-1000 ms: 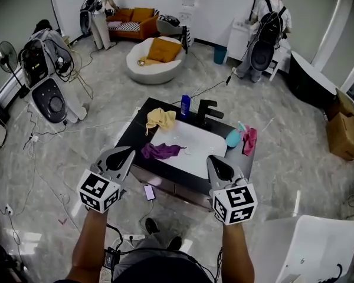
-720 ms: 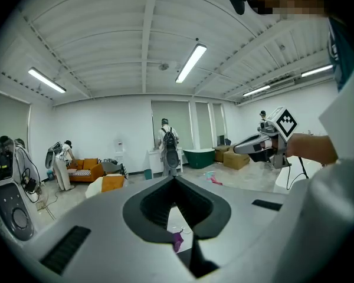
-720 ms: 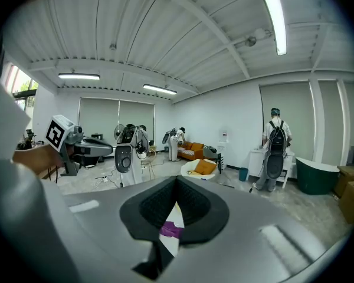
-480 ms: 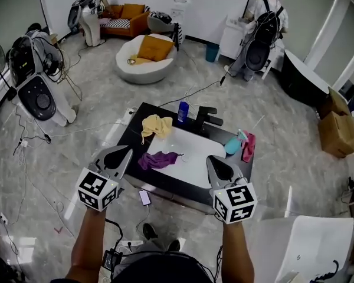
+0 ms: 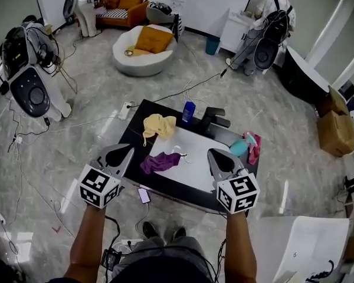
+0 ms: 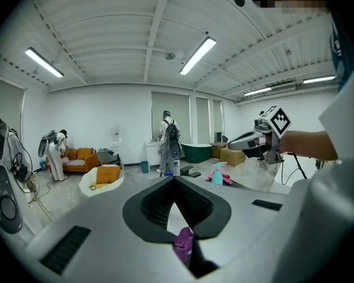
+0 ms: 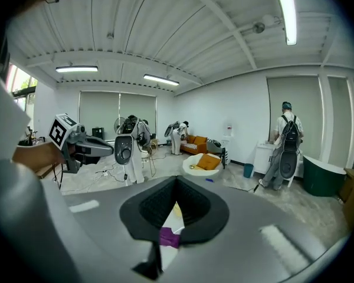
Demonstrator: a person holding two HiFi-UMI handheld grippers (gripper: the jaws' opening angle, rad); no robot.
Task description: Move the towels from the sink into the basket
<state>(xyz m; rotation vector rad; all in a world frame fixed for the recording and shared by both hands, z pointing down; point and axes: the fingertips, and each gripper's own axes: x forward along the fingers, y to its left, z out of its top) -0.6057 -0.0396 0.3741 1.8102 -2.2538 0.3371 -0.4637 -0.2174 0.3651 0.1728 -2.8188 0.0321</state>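
- In the centre of the head view, purple towel [image 5: 159, 163] lies in the white sink [image 5: 194, 158], by its left rim. In both gripper views only a sliver shows thru the jaw gap; the rest is hidden.
- At the sink's upper-left corner, yellow towel [image 5: 158, 124] sits on the black counter [image 5: 131, 137].
- At the counter's right end, pink towel [image 5: 255, 148] is partly hidden behind teal spray btl [image 5: 240, 147].
- Lower left, left gripper [image 5: 125, 151] has jaws pressed together w/ nothing held. It's just left of the purple towel, apart from it.
- Lower right, right gripper [image 5: 215, 154] also has jaws together and empty. It's right of the purple towel, w/ bare sink between.
- At the frame's lower-right edge, white obj [image 5: 307, 246] is cut off; can't tell what it is.
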